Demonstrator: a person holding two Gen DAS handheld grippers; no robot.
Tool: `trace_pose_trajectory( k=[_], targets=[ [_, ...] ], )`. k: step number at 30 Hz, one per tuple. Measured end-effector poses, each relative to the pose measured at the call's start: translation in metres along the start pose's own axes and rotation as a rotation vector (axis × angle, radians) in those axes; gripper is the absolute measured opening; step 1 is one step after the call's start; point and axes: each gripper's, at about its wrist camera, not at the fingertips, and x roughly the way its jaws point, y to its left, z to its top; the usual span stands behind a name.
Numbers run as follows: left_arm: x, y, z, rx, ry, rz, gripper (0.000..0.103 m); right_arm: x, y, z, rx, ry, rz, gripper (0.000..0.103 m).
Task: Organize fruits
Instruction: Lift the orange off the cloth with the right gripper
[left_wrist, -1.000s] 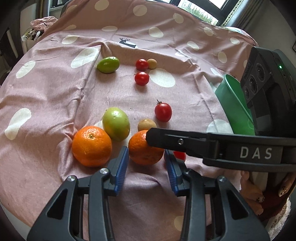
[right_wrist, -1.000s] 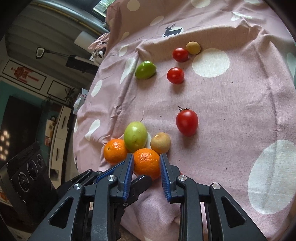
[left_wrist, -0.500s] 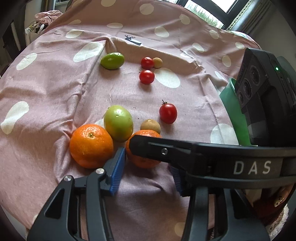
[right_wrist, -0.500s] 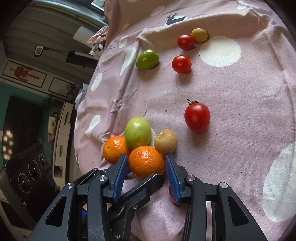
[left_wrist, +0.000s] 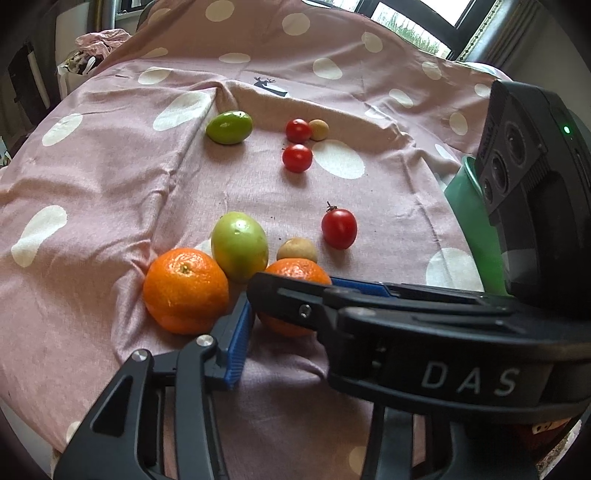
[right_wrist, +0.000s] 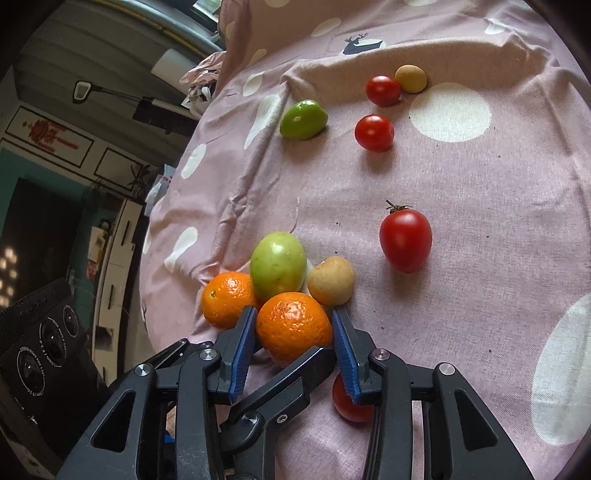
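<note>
An orange (right_wrist: 293, 332) lies on the pink dotted cloth (left_wrist: 110, 177), and both grippers are at it. My right gripper (right_wrist: 293, 312) has its blue pads against the orange's left and right sides. In the left wrist view its black finger (left_wrist: 295, 306) crosses in front of the orange (left_wrist: 295, 269). My left gripper (left_wrist: 291, 317) is closing with the orange between its jaws. One pad (left_wrist: 238, 339) sits between this orange and a second orange (left_wrist: 184, 291), and the other is hidden. A green fruit (left_wrist: 240, 249) and a tan fruit (left_wrist: 297, 249) touch the cluster.
A red tomato (left_wrist: 339, 228) lies to the right and another (right_wrist: 347, 406) under my right gripper's finger. Farther back lie a green fruit (left_wrist: 229, 127), two tomatoes (left_wrist: 297, 158) and a tan fruit (left_wrist: 318, 129). A green container (left_wrist: 469, 229) stands at the right edge.
My right gripper's jaws widened and slid forward around the orange. Its finger moved further left across the left wrist view. The left jaws spread, then narrowed a little.
</note>
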Motion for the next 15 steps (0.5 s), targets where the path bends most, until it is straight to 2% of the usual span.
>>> trace_pose_trajectory(
  k=[6, 15],
  targets=[
    [-0.027, -0.013, 0.007, 0.020, -0.078, -0.031, 0.043, -0.029, 0.015, -0.003, -0.056, -0.085, -0.006, 0.043],
    [-0.062, -0.058, 0.019, 0.146, -0.190, -0.024, 0.043, -0.088, 0.026, -0.008, -0.115, -0.245, -0.002, 0.043]
  ],
)
